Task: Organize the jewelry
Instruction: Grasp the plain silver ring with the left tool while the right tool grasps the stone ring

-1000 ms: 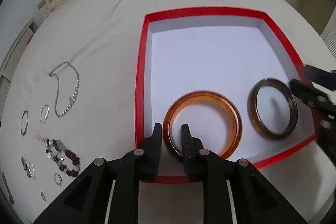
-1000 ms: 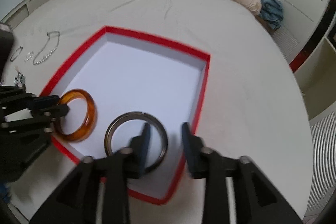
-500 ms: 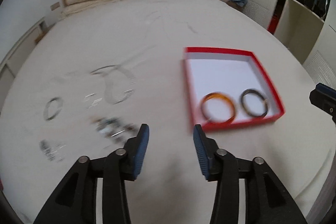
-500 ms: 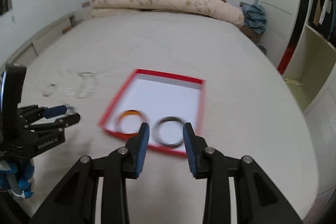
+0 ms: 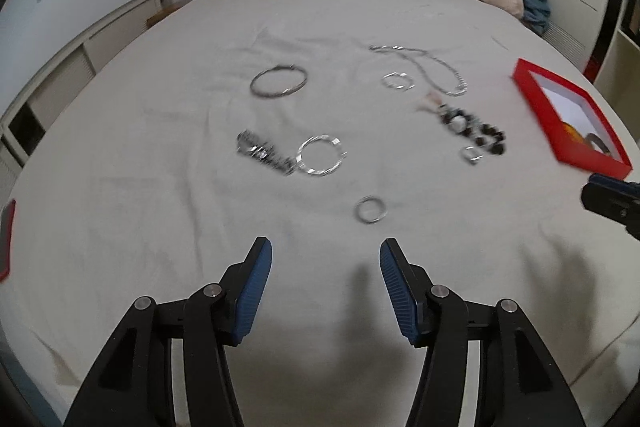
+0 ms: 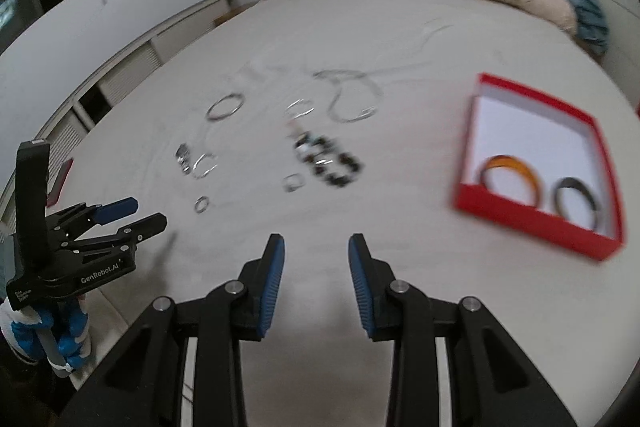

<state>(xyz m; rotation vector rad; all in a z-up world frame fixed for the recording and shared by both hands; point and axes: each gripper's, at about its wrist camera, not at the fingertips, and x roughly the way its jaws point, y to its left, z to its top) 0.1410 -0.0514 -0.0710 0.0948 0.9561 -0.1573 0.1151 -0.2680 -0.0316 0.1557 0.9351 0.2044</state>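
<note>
Amber bangle [image 6: 510, 179] and dark bangle [image 6: 576, 201] placed in red box [image 6: 532, 223]. Rings, necklace [image 5: 432, 67], beaded bracelet [image 5: 476, 133] left on bedsheet [image 5: 200, 227]. Left gripper [image 5: 326, 281] and right gripper [image 6: 316, 277] held apart, empty.

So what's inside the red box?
Inside the red box lie an orange bangle and a dark bangle. The near wall hides their lower edges.
</note>
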